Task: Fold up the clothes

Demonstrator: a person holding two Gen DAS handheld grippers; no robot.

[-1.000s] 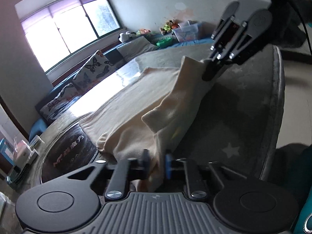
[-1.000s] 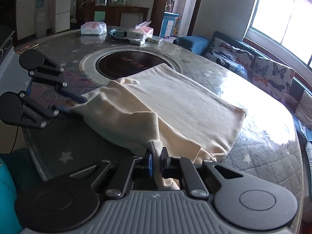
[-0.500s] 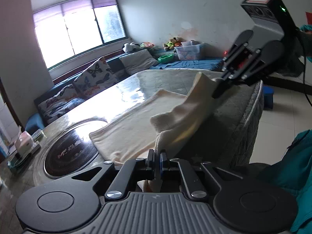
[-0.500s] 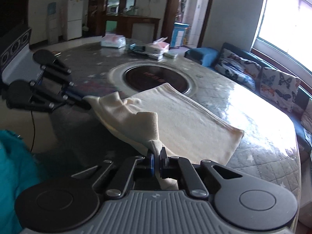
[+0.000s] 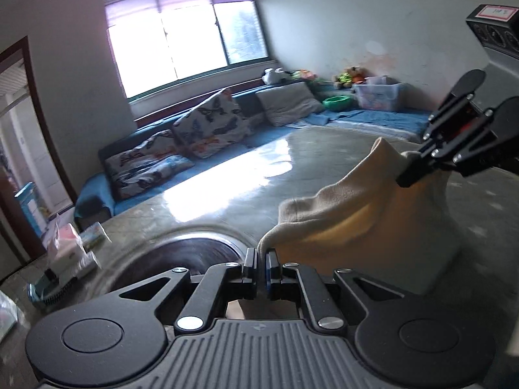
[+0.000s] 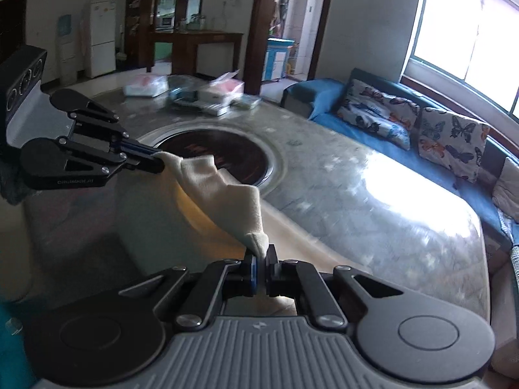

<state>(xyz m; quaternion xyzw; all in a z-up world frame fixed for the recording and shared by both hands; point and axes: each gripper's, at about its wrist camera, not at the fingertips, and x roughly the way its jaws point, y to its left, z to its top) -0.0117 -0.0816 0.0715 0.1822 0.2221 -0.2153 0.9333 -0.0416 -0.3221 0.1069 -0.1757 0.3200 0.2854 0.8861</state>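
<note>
A cream cloth (image 5: 363, 223) hangs lifted above the table (image 6: 373, 194), its top edge sagging between two pinched corners, the rest draping down in front (soft, fleecy-looking). The left gripper (image 5: 261, 267) is clamped tight on one corner; the right gripper (image 6: 261, 267) likewise nips the other. Only the right view shows tissue packs (image 6: 181, 92) beyond the dark round inset (image 6: 223, 155).

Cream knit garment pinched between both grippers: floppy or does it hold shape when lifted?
Likely floppy: the cream knit garment sags in a curve between the left gripper and the right gripper. Probably light, since thin two-finger pinches at its edge carry it. The soft fuzzy knit seems grippy rather than slippery, though its lower part hangs out of view.
</note>
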